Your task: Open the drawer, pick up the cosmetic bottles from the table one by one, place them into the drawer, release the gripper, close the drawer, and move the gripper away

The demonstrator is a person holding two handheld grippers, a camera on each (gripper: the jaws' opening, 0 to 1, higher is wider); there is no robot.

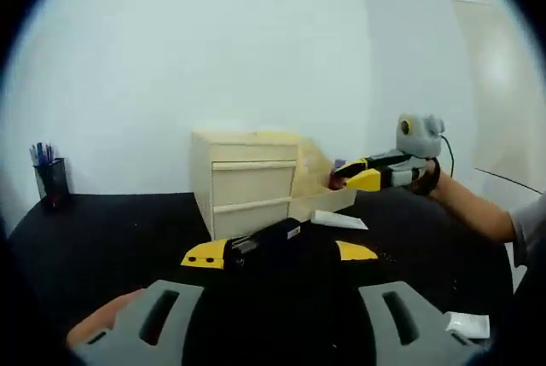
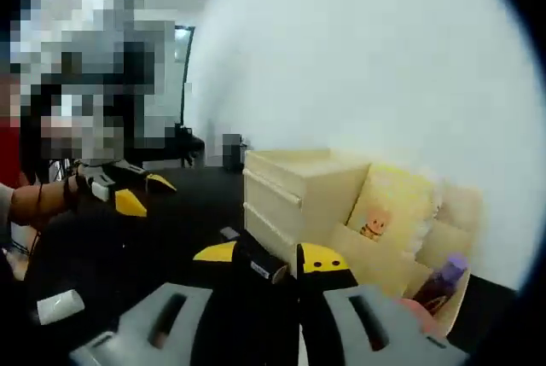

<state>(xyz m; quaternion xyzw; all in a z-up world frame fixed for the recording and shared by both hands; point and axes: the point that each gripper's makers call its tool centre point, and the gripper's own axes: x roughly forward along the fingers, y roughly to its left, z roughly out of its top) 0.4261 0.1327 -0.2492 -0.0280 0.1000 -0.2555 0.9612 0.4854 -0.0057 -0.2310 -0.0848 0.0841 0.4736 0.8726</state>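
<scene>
Drawer work looks nearly done: the pale wooden two-drawer cabinet (image 1: pixel 247 180) stands on the black tabletop (image 1: pixel 111 238), and beside it an open pale wooden tray-like drawer box (image 2: pixel 426 285) sits pulled out with its mouth upward, presumably so bottles can be dropped in from above. In the right gripper view a purple-capped dark cosmetic bottle (image 2: pixel 442 282) lies inside that box, leaning against its far wall, next to a yellow card printed with a small orange cartoon figure (image 2: pixel 375 212). The right gripper (image 2: pixel 269 265) has its yellow-tipped jaws close together with nothing visibly between them, so I judge it empty, hovering near the drawer's open side, well placed to push it home. In the left gripper view the same tool (image 1: pixel 375 177) reaches in over the box from the right, held by a person's hand. The left gripper (image 1: pixel 281 251) hangs back low over the table with its jaws spread and empty, likely kept clear to leave room. A white flat packet (image 1: pixel 339 220) lies on the table near the cabinet, and a dark mesh pen cup with blue pens (image 1: pixel 49 180) stands well apart at the far edge.
</scene>
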